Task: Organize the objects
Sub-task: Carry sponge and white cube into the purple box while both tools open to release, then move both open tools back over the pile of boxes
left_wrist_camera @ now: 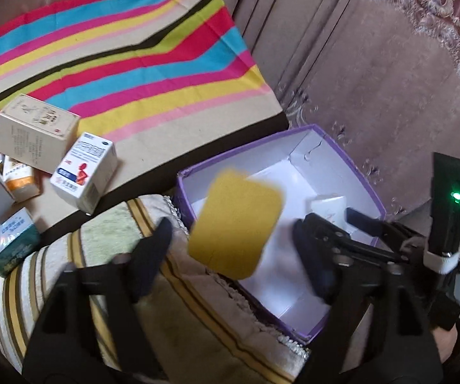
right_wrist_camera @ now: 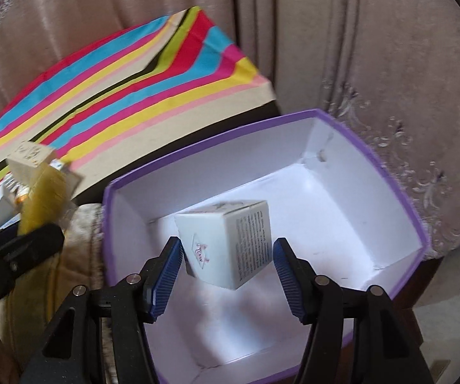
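Note:
A purple box (right_wrist_camera: pixel 399 192) with a white inside stands open on a striped cushion; it also shows in the left wrist view (left_wrist_camera: pixel 355 163). My right gripper (right_wrist_camera: pixel 226 275) is open over it, and a white carton (right_wrist_camera: pixel 226 243) tilts loose between the blue pads (right_wrist_camera: pixel 166 275), touching neither. My left gripper (left_wrist_camera: pixel 230 249) is open; a flat yellow packet (left_wrist_camera: pixel 234 224) hangs loose between its fingers over the box's near rim. The right gripper (left_wrist_camera: pixel 335 220) shows in the left wrist view inside the box.
Several medicine cartons (left_wrist_camera: pixel 82 172) lie on a striped cloth (left_wrist_camera: pixel 134 64) to the left. A beige carton (left_wrist_camera: pixel 34 131) stands behind them. Brown curtains (right_wrist_camera: pixel 358 48) hang behind. The striped cushion (left_wrist_camera: pixel 108 249) lies under the box.

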The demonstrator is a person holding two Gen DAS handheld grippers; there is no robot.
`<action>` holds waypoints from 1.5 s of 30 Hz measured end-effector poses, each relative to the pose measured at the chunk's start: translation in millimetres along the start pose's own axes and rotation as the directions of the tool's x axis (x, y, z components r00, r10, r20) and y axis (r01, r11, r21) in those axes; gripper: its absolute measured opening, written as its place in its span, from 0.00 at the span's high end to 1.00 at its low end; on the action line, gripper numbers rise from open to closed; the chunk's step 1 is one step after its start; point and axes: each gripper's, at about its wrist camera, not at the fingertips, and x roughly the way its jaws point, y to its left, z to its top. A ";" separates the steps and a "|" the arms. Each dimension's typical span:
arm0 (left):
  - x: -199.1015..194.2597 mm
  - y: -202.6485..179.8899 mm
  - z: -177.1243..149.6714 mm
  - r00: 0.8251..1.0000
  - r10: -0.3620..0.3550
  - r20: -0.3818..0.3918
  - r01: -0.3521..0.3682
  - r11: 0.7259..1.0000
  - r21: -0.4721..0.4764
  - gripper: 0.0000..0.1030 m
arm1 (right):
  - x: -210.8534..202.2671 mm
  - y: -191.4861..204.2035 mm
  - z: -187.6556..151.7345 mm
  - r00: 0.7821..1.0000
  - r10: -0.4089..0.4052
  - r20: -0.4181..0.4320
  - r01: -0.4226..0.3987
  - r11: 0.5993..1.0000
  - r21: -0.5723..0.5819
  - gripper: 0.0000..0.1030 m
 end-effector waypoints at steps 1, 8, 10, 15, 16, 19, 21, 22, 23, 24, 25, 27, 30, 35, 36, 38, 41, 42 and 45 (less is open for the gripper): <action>-1.1 -0.3 -0.2 1.000 -0.002 -0.005 0.002 1.000 0.001 0.18 | -0.4 -1.4 -0.2 1.000 -0.013 0.009 0.013 1.000 0.001 0.30; -21.4 15.8 -8.8 0.999 -0.031 0.043 0.033 0.998 -0.053 0.18 | -5.2 0.2 -4.0 0.999 -0.034 0.043 0.035 0.999 -0.011 0.15; -30.3 24.4 -10.9 0.998 -0.001 0.062 0.004 0.999 -0.051 0.18 | 0.0 2.3 -6.8 1.000 -0.002 0.018 0.003 1.000 -0.024 0.15; -63.3 59.3 -26.0 0.991 0.097 0.089 -0.089 0.992 -0.092 0.18 | 18.9 7.7 -4.4 0.987 0.146 -0.064 -0.145 0.989 0.014 0.15; -71.0 68.7 -30.6 0.989 0.111 0.098 -0.100 0.989 -0.110 0.18 | 24.5 10.5 1.0 0.979 0.192 -0.073 -0.190 0.981 0.033 0.15; -92.4 93.2 -43.5 0.979 0.159 0.132 -0.138 0.978 -0.155 0.18 | 47.1 26.2 22.7 0.984 0.164 -0.064 -0.166 0.986 -0.020 0.15; -106.5 108.3 -51.4 0.970 0.194 0.149 -0.165 0.969 -0.186 0.18 | 65.9 31.2 36.6 0.983 0.154 -0.103 -0.157 0.987 -0.027 0.15; -112.7 116.0 -53.7 0.965 0.210 0.159 -0.176 0.964 -0.202 0.18 | 75.6 29.3 43.7 0.968 0.209 -0.138 -0.208 0.978 0.026 0.15; -117.9 123.3 -57.2 0.961 0.222 0.168 -0.184 0.959 -0.216 0.18 | 83.5 25.3 49.7 0.933 0.318 -0.167 -0.301 0.946 0.122 0.15; -123.8 132.8 -62.0 0.956 0.234 0.175 -0.189 0.952 -0.241 0.18 | 88.1 23.9 53.9 0.894 0.412 -0.176 -0.377 0.904 0.202 0.15; -125.4 139.5 -65.0 0.955 0.238 0.177 -0.188 0.948 -0.258 0.18 | 89.5 24.8 56.3 0.879 0.444 -0.176 -0.402 0.886 0.231 0.15; -128.6 152.6 -69.5 0.956 0.235 0.177 -0.174 0.937 -0.304 0.18 | 88.3 34.3 62.3 0.876 0.452 -0.167 -0.407 0.880 0.246 0.15; -133.3 163.0 -73.0 0.955 0.238 0.179 -0.169 0.927 -0.333 0.18 | 89.7 59.8 66.9 0.878 0.446 -0.173 -0.414 0.890 0.189 0.23; -146.9 172.8 -73.9 0.935 0.288 0.208 -0.204 0.915 -0.348 0.18 | 109.6 94.0 63.0 0.873 0.424 -0.240 -0.411 0.906 0.103 0.48; -150.0 176.5 -74.7 0.931 0.299 0.211 -0.212 0.910 -0.356 0.18 | 114.5 99.4 63.7 0.873 0.420 -0.248 -0.414 0.907 0.078 0.48; -157.5 186.9 -76.8 0.918 0.332 0.216 -0.234 0.895 -0.381 0.18 | 110.0 119.8 58.5 0.873 0.415 -0.257 -0.430 0.903 -0.001 0.47; -165.7 206.1 -81.1 0.906 0.368 0.210 -0.255 0.869 -0.424 0.18 | 107.9 132.6 54.7 0.889 0.377 -0.258 -0.404 0.913 -0.060 0.47; -167.3 212.6 -82.7 0.902 0.380 0.205 -0.261 0.859 -0.441 0.18 | 107.9 132.4 54.7 0.886 0.385 -0.259 -0.411 0.910 -0.054 0.47; -169.0 232.2 -86.5 0.893 0.415 0.173 -0.283 0.818 -0.501 0.18 | 106.3 140.5 50.9 0.876 0.398 -0.272 -0.432 0.899 -0.078 0.46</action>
